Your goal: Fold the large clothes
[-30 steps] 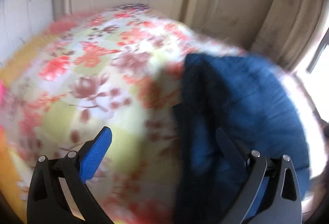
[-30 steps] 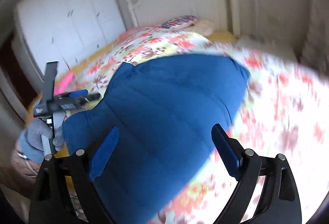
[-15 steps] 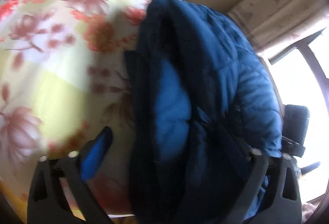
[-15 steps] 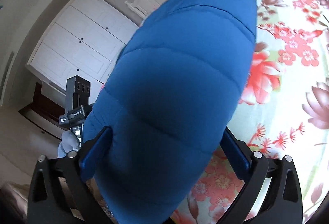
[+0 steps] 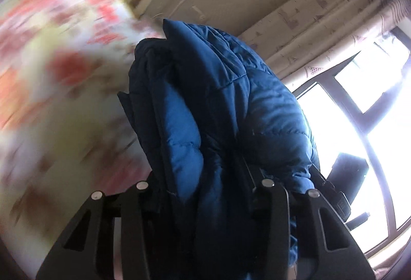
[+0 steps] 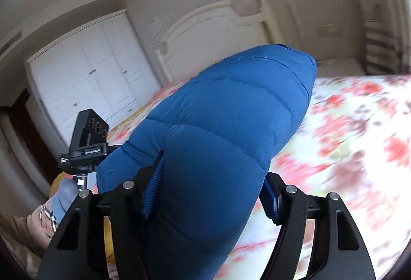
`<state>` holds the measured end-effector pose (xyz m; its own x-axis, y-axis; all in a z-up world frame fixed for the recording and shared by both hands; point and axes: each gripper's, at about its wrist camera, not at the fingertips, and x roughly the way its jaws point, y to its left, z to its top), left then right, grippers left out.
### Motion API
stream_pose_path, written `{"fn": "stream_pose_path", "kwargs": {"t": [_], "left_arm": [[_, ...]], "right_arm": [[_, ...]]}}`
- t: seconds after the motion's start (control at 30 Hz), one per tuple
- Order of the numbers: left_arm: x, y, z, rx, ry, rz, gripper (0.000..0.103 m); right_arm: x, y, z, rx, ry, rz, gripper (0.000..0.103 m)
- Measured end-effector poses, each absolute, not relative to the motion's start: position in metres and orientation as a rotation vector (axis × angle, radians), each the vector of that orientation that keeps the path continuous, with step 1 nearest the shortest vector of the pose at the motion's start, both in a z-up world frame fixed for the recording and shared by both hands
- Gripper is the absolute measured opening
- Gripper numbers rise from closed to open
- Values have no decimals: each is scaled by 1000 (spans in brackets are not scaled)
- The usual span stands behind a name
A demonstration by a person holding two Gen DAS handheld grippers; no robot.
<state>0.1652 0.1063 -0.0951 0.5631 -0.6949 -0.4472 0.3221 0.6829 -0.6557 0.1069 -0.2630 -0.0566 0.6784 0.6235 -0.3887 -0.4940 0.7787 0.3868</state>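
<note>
Your left wrist view takes in a curtained window (image 5: 359,105) and a blurred floral bedspread (image 5: 51,74); your left gripper (image 5: 203,177) has just been closing and clamps the bunched blue puffer jacket (image 5: 226,100). Your right wrist view shows a white wardrobe (image 6: 84,79) and headboard (image 6: 205,30); your right gripper (image 6: 213,190), also just closing, pinches the jacket's padded fold above the bed.
</note>
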Motion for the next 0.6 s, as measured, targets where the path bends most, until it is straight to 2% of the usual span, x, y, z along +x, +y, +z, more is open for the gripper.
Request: {"fn": "stream_pose_path", "kwargs": {"t": [0.13,0.17,0.2,0.23,0.37,0.4,0.43,0.47,0.5,0.6], "left_arm": [[221,45,-112,-474,841,-591,44],[231,33,-126,-460,864,-561,54],[231,29,-131,-480,829,-556,57],[233,27,-133,-486,824,-542,60],[215,31,-118,-421,796,-456,65],[206,33,-107,-381,764,-428,65],[189,38,-91,-336,705,-395,70],[177,40,-81,-311,661,-378,89],[154,44,-62,-272,577,-349,99],[100,45,-17,-165,404,-250,101]], "right_arm": [[148,-304,-84,298,657,476,67],[158,-310,-98,317,710,426,72],[165,-325,-113,397,729,405,83],[164,-336,-118,443,714,406,85],[144,-322,-92,322,681,302,96],[131,-318,-80,292,647,274,96],[115,-314,-68,276,601,265,96],[103,-315,-59,267,566,257,96],[84,-312,-49,249,523,236,96],[30,-291,-24,171,410,170,98]]}}
